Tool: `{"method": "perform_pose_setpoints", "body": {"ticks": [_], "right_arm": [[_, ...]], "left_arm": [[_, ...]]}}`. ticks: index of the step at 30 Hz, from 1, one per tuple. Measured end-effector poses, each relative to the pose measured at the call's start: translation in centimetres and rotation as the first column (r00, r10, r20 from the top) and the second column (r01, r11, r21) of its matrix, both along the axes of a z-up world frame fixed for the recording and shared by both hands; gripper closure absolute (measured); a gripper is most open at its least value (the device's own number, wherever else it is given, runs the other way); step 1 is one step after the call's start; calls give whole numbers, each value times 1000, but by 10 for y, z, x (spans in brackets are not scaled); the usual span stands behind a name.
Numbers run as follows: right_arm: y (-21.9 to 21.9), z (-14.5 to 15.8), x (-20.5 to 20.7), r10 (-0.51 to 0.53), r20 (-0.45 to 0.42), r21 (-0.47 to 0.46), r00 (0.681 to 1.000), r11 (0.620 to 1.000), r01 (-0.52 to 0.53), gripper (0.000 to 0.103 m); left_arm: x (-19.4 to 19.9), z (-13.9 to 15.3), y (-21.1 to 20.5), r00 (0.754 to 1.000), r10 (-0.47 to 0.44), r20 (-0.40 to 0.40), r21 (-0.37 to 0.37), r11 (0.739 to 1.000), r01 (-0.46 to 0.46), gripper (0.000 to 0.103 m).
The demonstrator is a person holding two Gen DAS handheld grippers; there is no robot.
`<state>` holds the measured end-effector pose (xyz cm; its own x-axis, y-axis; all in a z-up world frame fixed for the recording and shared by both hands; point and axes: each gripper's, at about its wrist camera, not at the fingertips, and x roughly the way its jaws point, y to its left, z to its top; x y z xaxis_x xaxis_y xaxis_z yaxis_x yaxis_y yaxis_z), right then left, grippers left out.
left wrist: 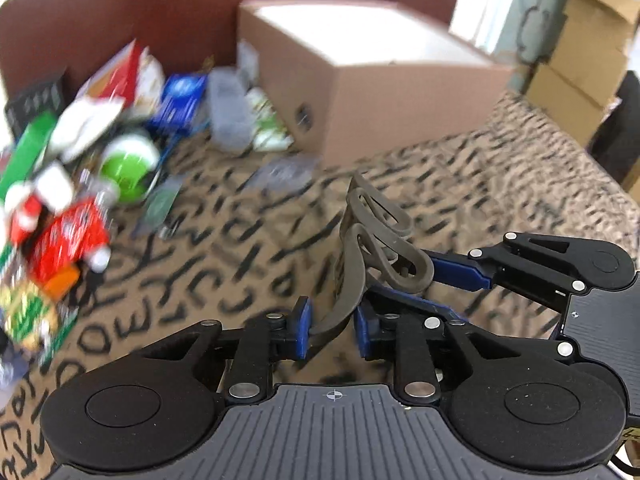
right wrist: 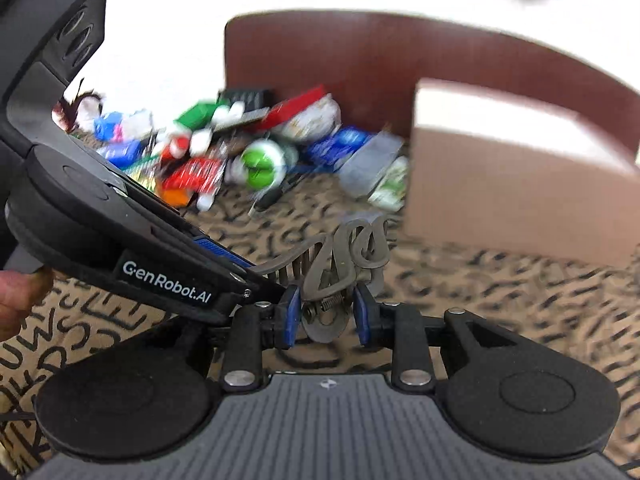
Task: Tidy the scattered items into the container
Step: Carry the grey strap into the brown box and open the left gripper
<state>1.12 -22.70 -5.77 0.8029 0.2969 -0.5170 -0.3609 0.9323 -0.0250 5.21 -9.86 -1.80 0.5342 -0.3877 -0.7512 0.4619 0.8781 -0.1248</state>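
Observation:
A grey plastic hair claw clip (left wrist: pixel 376 248) is held in the air above the patterned cloth by both grippers. My left gripper (left wrist: pixel 332 332) is shut on one of its handles. My right gripper (right wrist: pixel 328 314) is shut on the clip's hinge end (right wrist: pixel 326 312), where a spring shows. In the left wrist view the right gripper (left wrist: pixel 452 280) reaches in from the right onto the clip. An open cardboard box (left wrist: pixel 372 80) stands at the back; it also shows in the right wrist view (right wrist: pixel 516 176). A pile of scattered packets and toys (left wrist: pixel 80 168) lies left of the box.
A dark red board (left wrist: pixel 140 12) stands behind the pile and box. The patterned cloth (left wrist: pixel 240 248) covers the surface. Stacked cardboard boxes (left wrist: pixel 588 52) stand at the far right. The left gripper's body (right wrist: pixel 120 240) crosses the right wrist view at left.

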Motion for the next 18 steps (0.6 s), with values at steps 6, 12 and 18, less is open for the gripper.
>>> {"method": "perform_pose_setpoints", "body": {"ticks": [6, 12, 18], "right_arm": [[-24, 48, 5, -22, 172, -62, 985, 998, 33, 71], [-49, 81, 40, -46, 278, -98, 960, 992, 76, 72], [-84, 101, 93, -66, 283, -111, 957, 989, 101, 72]], "left_arm": [[10, 51, -29, 991, -26, 132, -52, 998, 33, 75], [48, 90, -64, 978, -59, 201, -70, 995, 75, 76], [103, 108, -101, 975, -73, 210, -88, 992, 94, 75]]}}
